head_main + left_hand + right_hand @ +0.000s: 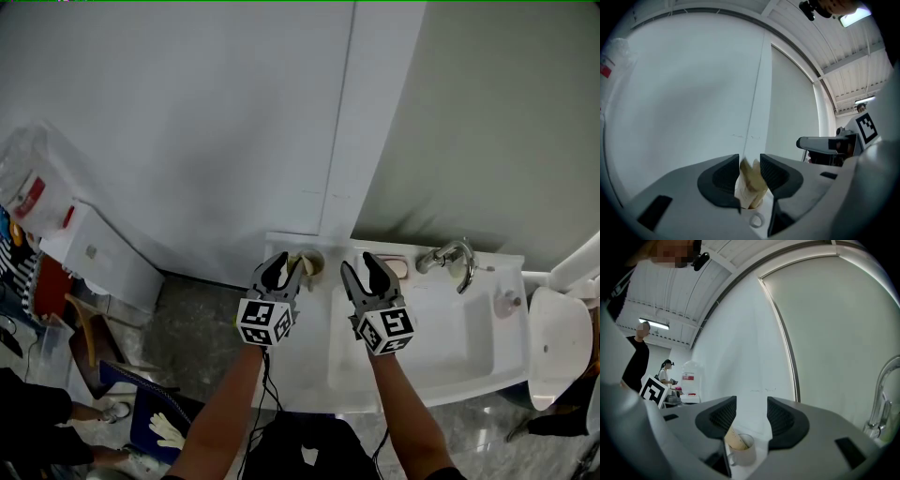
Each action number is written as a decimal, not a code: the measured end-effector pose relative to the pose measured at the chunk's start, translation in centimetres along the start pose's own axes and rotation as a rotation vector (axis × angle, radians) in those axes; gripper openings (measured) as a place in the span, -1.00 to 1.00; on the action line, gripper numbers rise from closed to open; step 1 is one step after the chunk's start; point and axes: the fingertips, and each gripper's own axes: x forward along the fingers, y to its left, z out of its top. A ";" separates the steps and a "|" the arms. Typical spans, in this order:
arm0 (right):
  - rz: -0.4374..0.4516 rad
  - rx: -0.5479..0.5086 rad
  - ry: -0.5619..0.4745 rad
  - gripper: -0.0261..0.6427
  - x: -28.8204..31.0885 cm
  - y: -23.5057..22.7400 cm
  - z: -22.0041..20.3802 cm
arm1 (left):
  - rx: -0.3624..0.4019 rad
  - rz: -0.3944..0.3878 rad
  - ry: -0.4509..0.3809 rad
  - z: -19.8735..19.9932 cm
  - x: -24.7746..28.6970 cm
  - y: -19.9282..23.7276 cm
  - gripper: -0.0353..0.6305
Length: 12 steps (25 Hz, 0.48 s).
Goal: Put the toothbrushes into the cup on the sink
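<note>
A white cup [310,263] stands on the back left corner of the white sink [441,361]. Tan toothbrushes [752,180] stick up out of the cup [749,202]. My left gripper [285,268] is just in front of it. In the left gripper view that gripper [750,171] is open, and the toothbrush tops show in the gap between its pads. My right gripper [362,272] hovers over the basin's left rim, to the right of the cup. Its jaws [751,420] stand open and empty, with the cup [742,449] and a toothbrush [733,438] below and beyond them.
A chrome tap [451,256] rises at the sink's back right, and a small pink dish [397,267] lies beside the right gripper. The wall stands close behind the sink. A toilet [559,345] is at the right, boxes [98,255] at the left. People [635,357] stand far off.
</note>
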 end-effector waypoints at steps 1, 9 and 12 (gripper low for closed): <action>0.001 0.000 0.002 -0.28 0.0 0.0 0.0 | 0.002 0.000 -0.005 0.2 0.0 0.0 -0.47; 0.010 0.000 0.007 -0.28 0.2 0.5 0.2 | -0.020 0.023 -0.072 2.5 -1.5 0.3 -0.44; 0.025 -0.001 -0.004 -0.28 0.3 1.0 0.9 | -0.029 0.036 -0.108 4.2 -2.5 0.3 -0.44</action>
